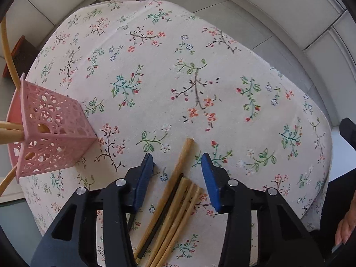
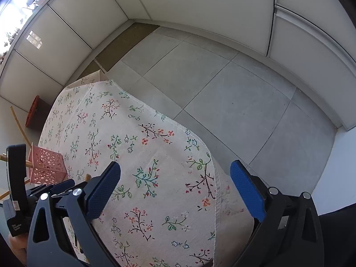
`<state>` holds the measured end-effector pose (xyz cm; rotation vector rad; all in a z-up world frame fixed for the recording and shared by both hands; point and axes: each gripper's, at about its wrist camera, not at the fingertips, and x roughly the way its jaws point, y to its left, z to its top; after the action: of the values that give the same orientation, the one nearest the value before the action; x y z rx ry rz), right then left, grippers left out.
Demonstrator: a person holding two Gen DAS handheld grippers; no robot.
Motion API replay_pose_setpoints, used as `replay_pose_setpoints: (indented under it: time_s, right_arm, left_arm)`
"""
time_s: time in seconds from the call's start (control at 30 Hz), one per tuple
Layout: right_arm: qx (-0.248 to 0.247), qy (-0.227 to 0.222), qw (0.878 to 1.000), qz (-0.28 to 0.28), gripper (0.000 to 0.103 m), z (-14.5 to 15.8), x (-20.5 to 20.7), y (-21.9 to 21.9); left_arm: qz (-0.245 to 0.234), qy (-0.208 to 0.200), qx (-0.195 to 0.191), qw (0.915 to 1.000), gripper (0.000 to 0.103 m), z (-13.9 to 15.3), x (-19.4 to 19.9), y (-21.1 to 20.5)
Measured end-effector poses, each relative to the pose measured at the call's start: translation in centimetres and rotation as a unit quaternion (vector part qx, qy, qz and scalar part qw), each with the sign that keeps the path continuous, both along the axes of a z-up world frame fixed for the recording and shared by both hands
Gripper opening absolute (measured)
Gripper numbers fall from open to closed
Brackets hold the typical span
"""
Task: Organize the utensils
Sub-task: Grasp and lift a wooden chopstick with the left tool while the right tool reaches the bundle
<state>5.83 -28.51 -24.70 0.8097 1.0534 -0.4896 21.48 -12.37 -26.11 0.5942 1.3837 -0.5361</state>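
Observation:
A bundle of wooden chopsticks (image 1: pixel 175 202), with one dark one among them, lies on the floral tablecloth (image 1: pixel 178 77). My left gripper (image 1: pixel 178 166) is open, its blue pads on either side of the bundle, just above it. A pink lattice holder (image 1: pixel 51 131) stands at the left with wooden utensil handles (image 1: pixel 9 133) sticking out of it. The holder also shows in the right wrist view (image 2: pixel 47 166). My right gripper (image 2: pixel 175 189) is open and empty, above the cloth's right edge.
The table is small and round; its cloth edge (image 2: pixel 217 189) drops off to a grey tiled floor (image 2: pixel 222 89). White cabinet fronts (image 2: pixel 200 6) ring the floor. A red-brown box (image 2: pixel 33 111) stands on the floor behind the table. A hand (image 1: pixel 344 224) is at right.

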Motion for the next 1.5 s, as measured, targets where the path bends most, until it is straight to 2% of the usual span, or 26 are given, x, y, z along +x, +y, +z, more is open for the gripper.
replay_pose_setpoints:
  time_s: [0.1,0.23,0.3,0.33,0.47,0.63,0.83,0.93,1.1,1.3,1.5]
  right_arm:
    - [0.01,0.005,1.0,0.01,0.096,-0.4,0.2,0.3]
    - [0.021,0.014,0.999,0.031,0.096,-0.9,0.8,1.0]
    - [0.026,0.018,0.999,0.043,0.096,-1.0,1.1,1.7]
    - [0.029,0.02,0.998,0.049,0.096,-1.1,1.2,2.0]
    - [0.046,0.026,0.995,0.08,0.096,-1.4,1.7,3.6]
    - [0.051,0.038,0.992,0.111,0.096,-1.8,2.2,5.3]
    - [0.094,0.061,0.983,0.143,0.096,-2.7,2.5,7.7]
    - [0.118,0.087,0.978,0.15,0.085,-3.1,3.0,9.6]
    - [0.144,0.128,0.972,0.131,0.052,-3.9,4.4,12.3]
    - [0.14,0.136,0.976,0.091,0.04,-4.2,6.0,13.7]
    - [0.114,0.157,0.978,0.081,0.029,-4.3,7.9,15.1]
  left_arm:
    - [0.003,0.015,0.003,0.9999,0.039,-1.4,0.2,0.7]
    - [-0.002,0.012,-0.021,0.9997,0.02,-1.3,0.1,1.2]
    - [-0.006,0.002,-0.024,0.9997,0.017,-1.2,-0.1,1.2]
    - [-0.006,-0.002,-0.027,0.9996,0.009,-1.2,-0.2,1.2]
    - [0.01,-0.016,-0.047,0.9987,0.009,0.0,-1.1,2.7]
    - [0.04,-0.026,-0.104,0.9935,0.009,3.5,-1.7,5.8]
    - [0.053,-0.086,-0.136,0.9856,0.008,8.7,-3.8,9.7]
    - [0.046,-0.115,-0.15,0.9809,0.007,11.7,-5.4,11.4]
    - [0.034,-0.17,-0.186,0.9672,0.007,17.0,-8.0,13.3]
    - [0.033,-0.224,-0.214,0.9503,0.007,19.9,-10.2,15.1]
    - [0.045,-0.251,-0.237,0.9373,0.007,22.0,-10.9,17.1]
